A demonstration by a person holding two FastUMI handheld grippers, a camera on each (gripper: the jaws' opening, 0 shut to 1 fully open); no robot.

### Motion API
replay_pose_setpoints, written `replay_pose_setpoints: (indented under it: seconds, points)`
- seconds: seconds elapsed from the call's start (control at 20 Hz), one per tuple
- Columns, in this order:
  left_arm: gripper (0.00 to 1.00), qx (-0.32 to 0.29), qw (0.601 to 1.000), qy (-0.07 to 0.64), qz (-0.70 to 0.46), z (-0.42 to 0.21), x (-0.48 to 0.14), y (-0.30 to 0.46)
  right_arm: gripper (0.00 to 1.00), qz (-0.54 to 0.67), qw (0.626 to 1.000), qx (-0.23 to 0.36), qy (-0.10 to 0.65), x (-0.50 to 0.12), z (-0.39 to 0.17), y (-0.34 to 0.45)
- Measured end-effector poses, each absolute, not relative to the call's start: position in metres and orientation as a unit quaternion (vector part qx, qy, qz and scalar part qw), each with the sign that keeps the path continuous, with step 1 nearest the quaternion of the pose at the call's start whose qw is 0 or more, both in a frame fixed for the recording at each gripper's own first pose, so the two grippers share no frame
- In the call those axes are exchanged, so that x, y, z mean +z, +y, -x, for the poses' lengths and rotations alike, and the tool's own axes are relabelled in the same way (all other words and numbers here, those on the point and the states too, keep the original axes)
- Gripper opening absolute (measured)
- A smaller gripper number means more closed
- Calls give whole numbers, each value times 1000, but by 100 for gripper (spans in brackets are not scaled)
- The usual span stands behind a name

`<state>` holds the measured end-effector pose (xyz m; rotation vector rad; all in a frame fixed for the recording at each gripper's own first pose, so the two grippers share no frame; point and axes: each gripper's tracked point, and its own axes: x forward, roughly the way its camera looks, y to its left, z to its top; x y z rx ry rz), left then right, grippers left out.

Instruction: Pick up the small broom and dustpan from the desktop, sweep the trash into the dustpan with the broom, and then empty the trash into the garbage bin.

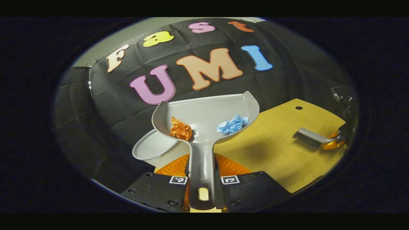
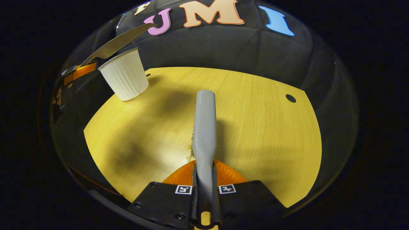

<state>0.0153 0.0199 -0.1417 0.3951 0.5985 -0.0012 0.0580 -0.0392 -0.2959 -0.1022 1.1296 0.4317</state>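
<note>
Up high: dustpan (image 1: 207, 118) over bin (image 1: 150, 147) rim.

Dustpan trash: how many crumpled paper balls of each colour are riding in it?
Orange paper ball: 1
Blue paper ball: 1
Total: 2, both lying in the grey dustpan, which the left tongs hold by the handle above the white garbage bin.

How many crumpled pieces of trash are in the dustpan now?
2. The orange paper ball lies at the left of the dustpan, the blue paper ball at its right. Both are apart. None seems hidden.
</note>
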Motion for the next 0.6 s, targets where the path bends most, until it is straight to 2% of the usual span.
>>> replay_pose_setpoints:
  seconds: [0.35, 0.5, 0.6]
  points:
    - [23, 90, 905, 310, -276, -33, -124, 144, 14, 37, 814, 197, 545, -309, -39, -34]
    - [22, 117, 871, 327, -348, -31, -118, 197, 15, 33, 812, 199, 548, -313, -41, -30]
    - [22, 121, 834, 338, -419, -33, -111, 226, 14, 41, 811, 203, 547, -311, -39, -30]
